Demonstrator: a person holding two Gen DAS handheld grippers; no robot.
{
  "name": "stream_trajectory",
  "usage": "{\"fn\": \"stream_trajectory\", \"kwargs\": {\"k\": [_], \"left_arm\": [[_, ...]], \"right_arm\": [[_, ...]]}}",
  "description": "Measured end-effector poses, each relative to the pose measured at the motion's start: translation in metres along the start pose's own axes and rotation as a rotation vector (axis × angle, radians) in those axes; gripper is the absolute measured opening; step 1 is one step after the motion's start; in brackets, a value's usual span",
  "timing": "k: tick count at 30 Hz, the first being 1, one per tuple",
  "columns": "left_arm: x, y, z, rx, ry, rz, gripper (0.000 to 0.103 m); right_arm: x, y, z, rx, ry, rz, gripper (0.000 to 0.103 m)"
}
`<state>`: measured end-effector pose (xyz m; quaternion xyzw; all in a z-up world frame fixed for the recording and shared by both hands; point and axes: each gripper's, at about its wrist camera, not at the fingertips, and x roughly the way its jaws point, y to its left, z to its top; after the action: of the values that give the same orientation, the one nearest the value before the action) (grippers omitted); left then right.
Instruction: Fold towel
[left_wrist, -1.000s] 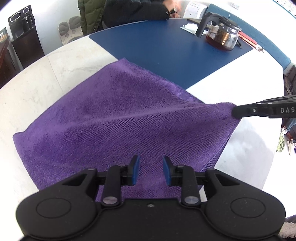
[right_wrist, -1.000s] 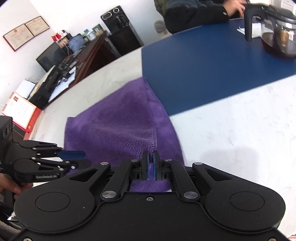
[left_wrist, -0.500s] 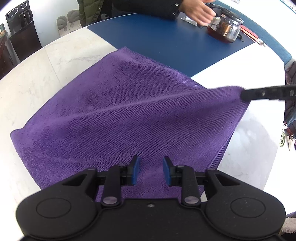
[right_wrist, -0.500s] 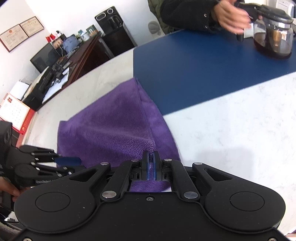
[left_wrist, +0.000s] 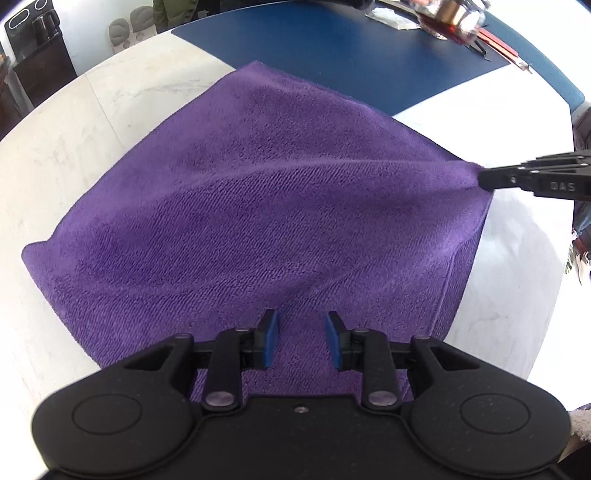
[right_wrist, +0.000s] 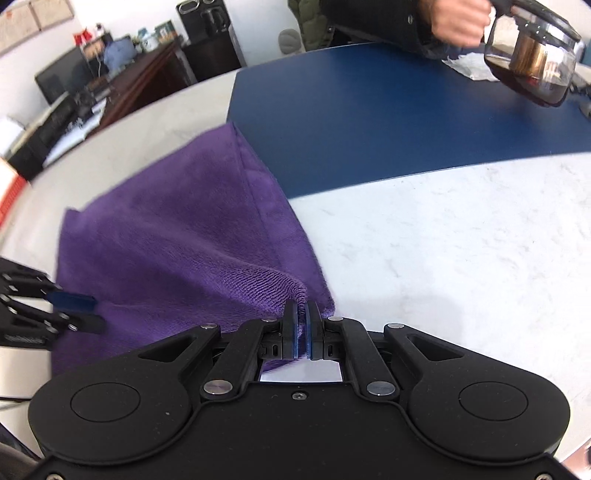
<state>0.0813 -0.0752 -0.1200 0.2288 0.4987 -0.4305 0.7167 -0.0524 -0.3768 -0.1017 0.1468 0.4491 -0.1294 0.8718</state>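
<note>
A purple towel (left_wrist: 258, 206) lies spread on the white marble table (left_wrist: 74, 140), its far corner on a blue mat (left_wrist: 351, 40). My right gripper (right_wrist: 302, 325) is shut on the towel's right corner and holds it a little off the table, so a ridge runs across the cloth. In the left wrist view the right gripper (left_wrist: 484, 181) comes in from the right edge. My left gripper (left_wrist: 301, 339) hovers over the towel's near edge, its blue pads apart with nothing pinched between them. From the right wrist view, the left gripper (right_wrist: 79, 312) is by the towel (right_wrist: 177, 236) at the left.
A person's hand (right_wrist: 458, 18) holds a glass coffee pot (right_wrist: 532, 62) above the blue mat (right_wrist: 388, 110) at the far right. White paper lies under it. A dark desk (right_wrist: 122, 85) with clutter stands beyond the table (right_wrist: 461, 240) on the left.
The person's hand reached in and lifted the coffee pot off the blue mat. Both grippers sank slightly towards the towel; the right one kept its hold on the corner.
</note>
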Motion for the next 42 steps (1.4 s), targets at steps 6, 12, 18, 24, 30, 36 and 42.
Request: {"fn": "stream_trajectory", "kwargs": {"k": [6,12,18,24,30,36,42], "left_arm": [[-0.009,0.001,-0.013,0.014,0.007,-0.051,0.027],[-0.01,-0.008,-0.03,0.101,0.018,-0.034,0.031],[-0.021,0.0,-0.049,0.127,0.014,-0.05,0.031],[-0.03,0.013,-0.063,0.133,0.008,-0.082,0.031],[-0.031,0.02,-0.064,0.121,0.004,-0.105,0.032],[-0.033,0.019,-0.063,0.087,0.0,-0.11,0.034],[-0.044,0.024,-0.066,-0.025,-0.028,-0.091,0.034]], "right_arm": [[0.013,0.007,-0.004,-0.048,0.028,-0.023,0.004],[0.014,0.011,-0.007,-0.062,0.039,-0.032,0.004],[0.011,0.02,-0.011,-0.066,0.057,-0.038,0.004],[0.007,0.028,-0.018,-0.064,0.066,-0.056,0.004],[0.008,0.027,-0.017,-0.044,0.057,-0.106,0.009],[-0.02,0.017,-0.008,0.005,-0.016,-0.172,0.012],[-0.028,0.009,0.021,-0.001,-0.081,-0.115,0.024]]}}
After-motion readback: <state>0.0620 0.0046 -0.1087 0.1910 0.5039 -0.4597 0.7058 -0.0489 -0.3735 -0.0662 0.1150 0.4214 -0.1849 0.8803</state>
